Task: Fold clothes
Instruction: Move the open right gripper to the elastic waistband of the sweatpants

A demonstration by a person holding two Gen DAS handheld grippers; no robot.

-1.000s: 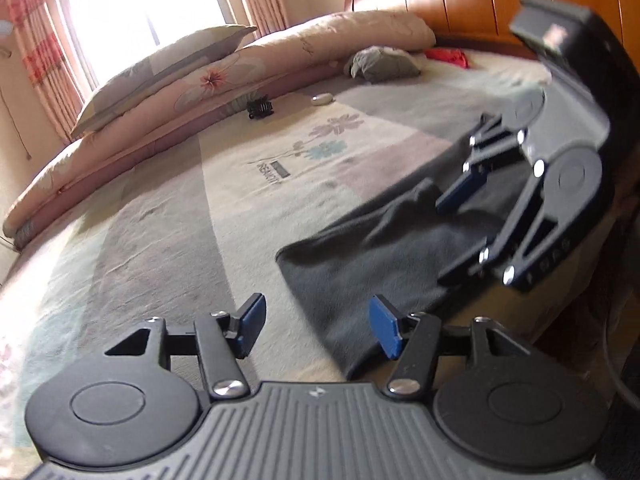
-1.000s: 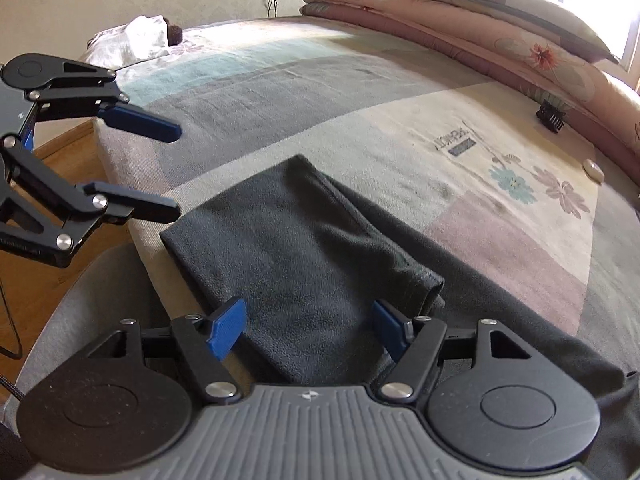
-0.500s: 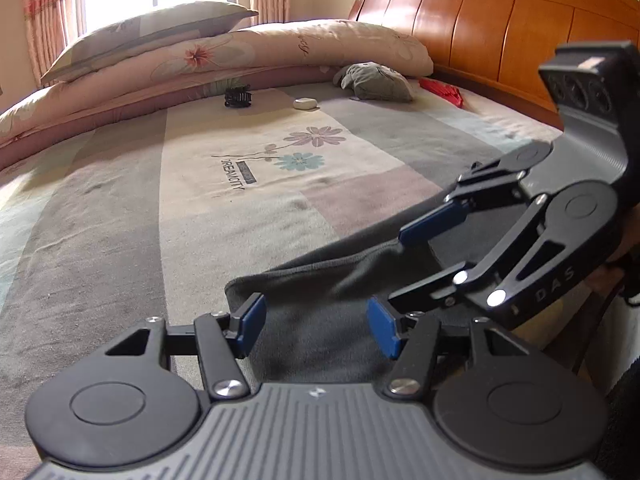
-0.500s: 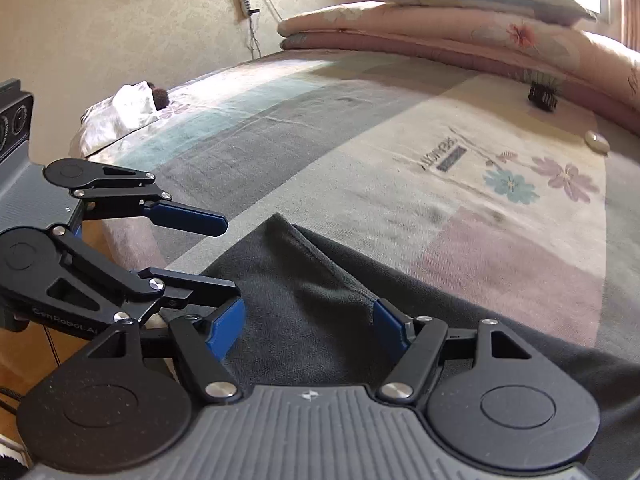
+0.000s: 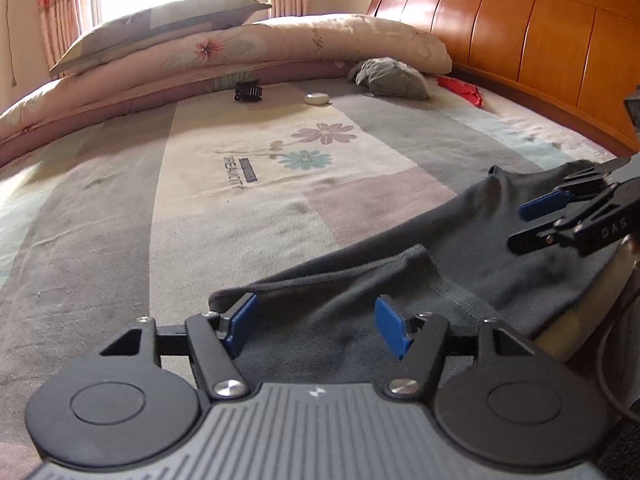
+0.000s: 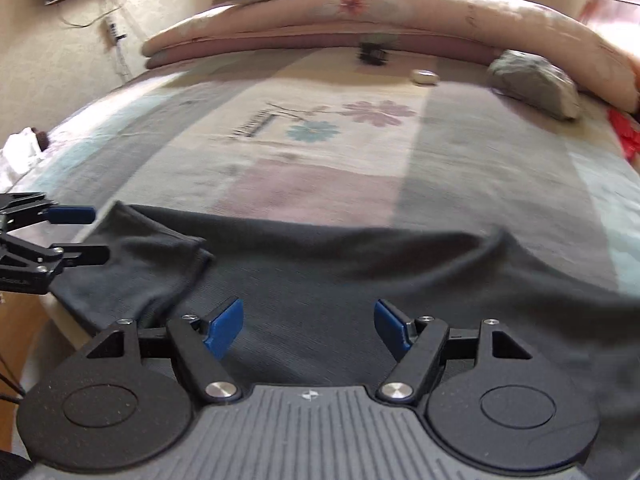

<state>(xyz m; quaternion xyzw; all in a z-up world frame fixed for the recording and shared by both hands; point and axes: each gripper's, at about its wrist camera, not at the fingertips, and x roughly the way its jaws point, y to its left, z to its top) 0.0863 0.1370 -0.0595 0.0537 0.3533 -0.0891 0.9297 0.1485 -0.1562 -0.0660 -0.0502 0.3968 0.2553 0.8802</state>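
A dark grey garment (image 5: 404, 276) lies along the near edge of the bed, its left part folded over itself. My left gripper (image 5: 316, 322) hovers open just over that folded end, nothing between its blue pads. In the right wrist view the same garment (image 6: 360, 276) spreads wide across the front, the folded flap (image 6: 156, 252) at its left. My right gripper (image 6: 308, 326) stands open low over the cloth's middle. Each gripper shows in the other's view: the right gripper (image 5: 532, 224) at far right, the left gripper (image 6: 80, 232) at far left, both open.
The bed carries a striped blanket with a flower print (image 5: 312, 148). At the back lie a long pink bolster (image 5: 224, 56), a pillow (image 5: 160, 28), a crumpled grey cloth (image 5: 392, 78), a black hair clip (image 5: 248, 91), a small white object (image 5: 317, 99) and a red item (image 5: 460, 90). A wooden headboard (image 5: 540, 40) stands right.
Both grippers dropped lower and swung to face the pillows. The left one came in over the folded end; the right one shifted right along the garment, away from the left. Both stayed open.
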